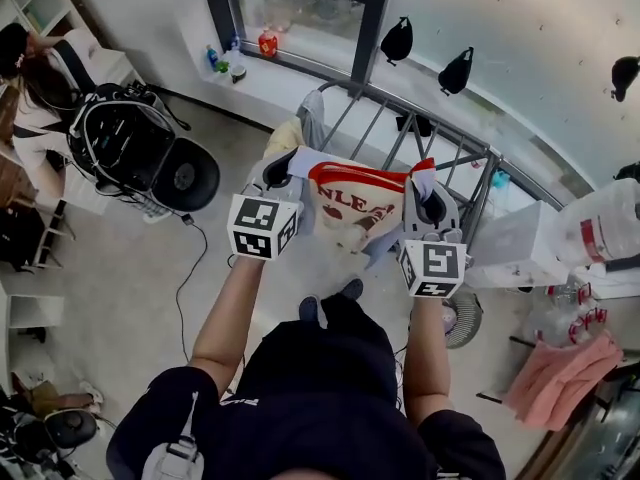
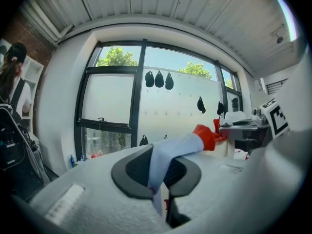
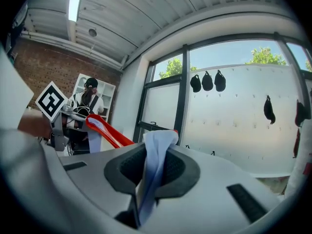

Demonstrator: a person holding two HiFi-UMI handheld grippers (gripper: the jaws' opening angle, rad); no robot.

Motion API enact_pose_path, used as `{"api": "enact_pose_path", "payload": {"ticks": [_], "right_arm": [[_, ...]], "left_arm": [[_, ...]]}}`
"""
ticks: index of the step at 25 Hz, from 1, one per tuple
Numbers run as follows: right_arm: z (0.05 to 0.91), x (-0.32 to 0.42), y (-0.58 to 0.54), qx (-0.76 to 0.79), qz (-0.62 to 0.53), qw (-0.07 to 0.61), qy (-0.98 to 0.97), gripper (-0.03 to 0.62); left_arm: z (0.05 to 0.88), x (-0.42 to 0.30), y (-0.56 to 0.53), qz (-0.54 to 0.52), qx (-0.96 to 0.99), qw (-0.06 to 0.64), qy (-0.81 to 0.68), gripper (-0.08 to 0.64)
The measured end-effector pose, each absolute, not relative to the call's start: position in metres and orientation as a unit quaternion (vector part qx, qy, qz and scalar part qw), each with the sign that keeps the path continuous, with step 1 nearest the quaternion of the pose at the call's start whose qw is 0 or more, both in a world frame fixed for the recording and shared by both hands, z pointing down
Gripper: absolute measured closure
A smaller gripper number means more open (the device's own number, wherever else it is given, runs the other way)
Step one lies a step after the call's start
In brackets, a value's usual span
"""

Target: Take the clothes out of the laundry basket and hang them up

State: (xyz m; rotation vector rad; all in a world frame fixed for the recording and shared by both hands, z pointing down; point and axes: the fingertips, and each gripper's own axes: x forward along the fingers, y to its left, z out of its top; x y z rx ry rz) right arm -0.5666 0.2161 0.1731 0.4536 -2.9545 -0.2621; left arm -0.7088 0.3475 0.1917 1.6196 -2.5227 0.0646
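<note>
A cream T-shirt (image 1: 352, 208) with a red collar and red print hangs stretched between my two grippers at chest height. My left gripper (image 1: 284, 165) is shut on the shirt's left shoulder, and its own view shows pale cloth (image 2: 168, 155) pinched between the jaws with the red collar (image 2: 208, 134) running off to the right. My right gripper (image 1: 425, 186) is shut on the other shoulder. There too the cloth (image 3: 155, 162) is clamped, and the red collar (image 3: 106, 131) leads left. A metal drying rack (image 1: 415, 133) stands just beyond the shirt.
A person (image 1: 40, 63) stands at the far left beside black equipment (image 1: 125, 138). Bottles (image 1: 268, 43) sit on the window sill. Black caps (image 1: 397, 40) hang on the wall. A pink cloth (image 1: 565, 388) lies at the lower right, and a small fan (image 1: 462, 318) stands on the floor.
</note>
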Motion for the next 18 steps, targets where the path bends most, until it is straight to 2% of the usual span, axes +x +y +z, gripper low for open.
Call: {"api": "enact_pose_path", "payload": {"ticks": [8, 18], "right_arm": [[0.174, -0.636, 0.146, 0.155, -0.094, 0.084, -0.980, 0.548], [0.201, -0.704, 0.053, 0.159, -0.059, 0.120, -0.978, 0.548]], "left_arm": [[0.184, -0.782, 0.273, 0.015, 0.535, 0.076, -0.841, 0.537], [0.220, -0.861, 0.170, 0.037, 0.536, 0.134, -0.832, 0.537]]}}
